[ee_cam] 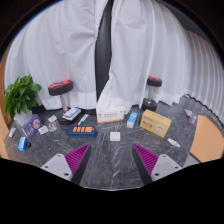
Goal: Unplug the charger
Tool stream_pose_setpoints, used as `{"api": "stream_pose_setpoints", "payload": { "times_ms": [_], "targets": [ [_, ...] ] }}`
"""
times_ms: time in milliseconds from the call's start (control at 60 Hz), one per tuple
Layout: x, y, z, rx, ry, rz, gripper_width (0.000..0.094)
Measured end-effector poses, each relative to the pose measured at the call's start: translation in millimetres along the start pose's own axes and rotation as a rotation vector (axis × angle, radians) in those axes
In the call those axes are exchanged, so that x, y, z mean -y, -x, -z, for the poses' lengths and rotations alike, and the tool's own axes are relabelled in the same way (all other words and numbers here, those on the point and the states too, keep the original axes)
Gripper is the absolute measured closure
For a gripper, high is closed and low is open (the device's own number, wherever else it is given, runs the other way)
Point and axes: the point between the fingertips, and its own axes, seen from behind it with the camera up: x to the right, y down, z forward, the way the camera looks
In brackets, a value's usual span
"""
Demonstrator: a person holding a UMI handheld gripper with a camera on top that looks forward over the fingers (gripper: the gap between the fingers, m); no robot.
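Observation:
My gripper (112,158) is open, its two magenta pads (77,157) wide apart with nothing between them, above the near part of a grey marble table (112,165). Beyond the fingers lies a small white square block (115,136). Further back is a pale long block (110,116) that may be a power strip; I cannot make out a plug or cable on it. A dark flat item with orange marks (82,129) lies ahead to the left.
A blue box (132,119) and a tan box (155,122) stand at the back right. A purple box (33,125) and a potted plant (20,96) are at the left. Two stools (60,89) and white curtains (130,50) stand behind the table.

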Motion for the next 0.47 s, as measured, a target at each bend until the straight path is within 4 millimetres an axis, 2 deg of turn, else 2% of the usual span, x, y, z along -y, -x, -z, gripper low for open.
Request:
{"api": "stream_pose_setpoints", "payload": {
  "times_ms": [117,250,333,467],
  "targets": [
    [-17,8,67,-0.03,-0.011,0.013,0.0087],
    [-37,18,128,-0.052,-0.008,0.019,0.0082],
    [-47,27,156,-0.049,-0.007,0.018,0.0081],
    [-53,30,184,-0.062,-0.012,0.018,0.0079]
  ]
}}
